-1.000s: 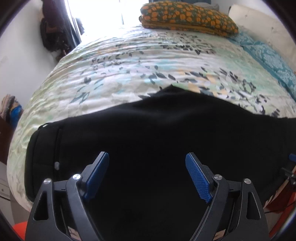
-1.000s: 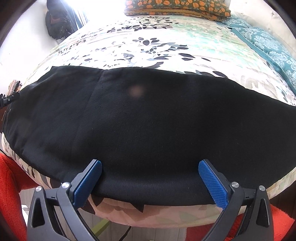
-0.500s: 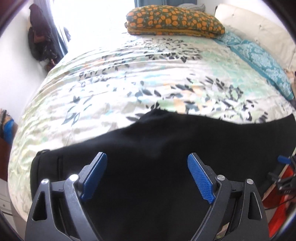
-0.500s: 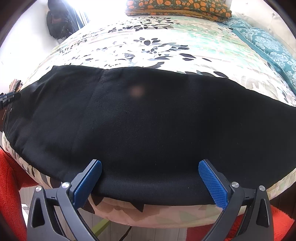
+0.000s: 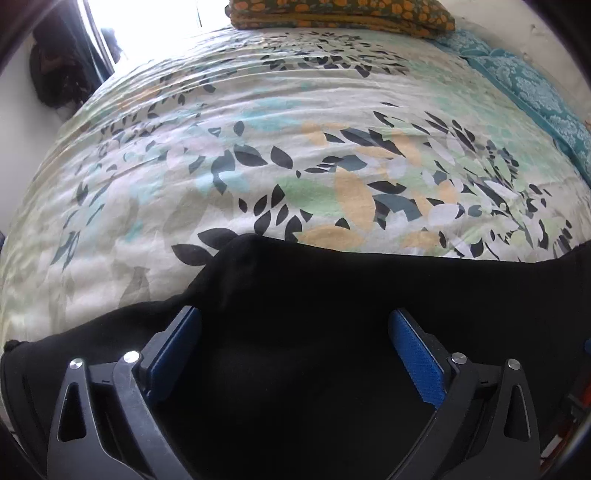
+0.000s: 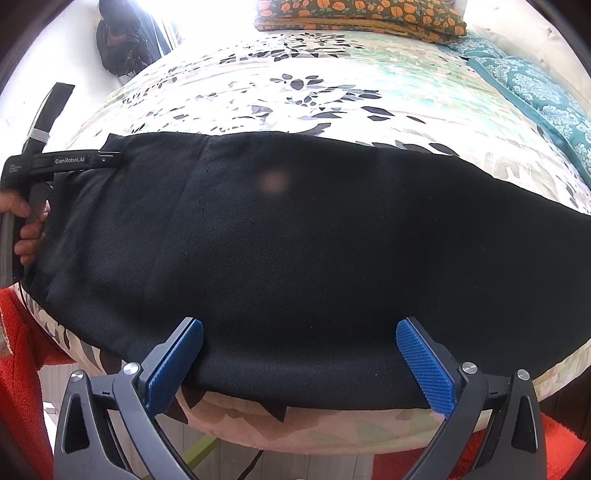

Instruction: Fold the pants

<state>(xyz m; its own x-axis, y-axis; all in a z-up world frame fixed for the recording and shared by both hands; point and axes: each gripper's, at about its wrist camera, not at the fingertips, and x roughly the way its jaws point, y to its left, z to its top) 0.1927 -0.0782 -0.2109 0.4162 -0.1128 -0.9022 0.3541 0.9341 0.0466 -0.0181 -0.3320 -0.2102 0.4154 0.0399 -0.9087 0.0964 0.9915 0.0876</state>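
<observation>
The black pants (image 6: pixel 295 251) lie spread flat along the near edge of the bed (image 5: pixel 258 129), on its leaf-print cover, one long edge running right along the mattress edge. The left tongs (image 5: pixel 295 325) point steeply down over the pants near a raised fold of cloth; their jaws have just been opening and now stand spread wide, blue pads (image 5: pixel 417 354) clear of each other, with nothing pinched — only fabric lying beneath them. In the right wrist view the person's left hand (image 6: pixel 27 229) grips that tool's handle at the pants' left end. The right tongs (image 6: pixel 299 332) also tilt steeply down at the near edge of the pants, jaws spread wide and pinching nothing. A patterned orange pillow (image 6: pixel 362 14) sits at the far end.
</observation>
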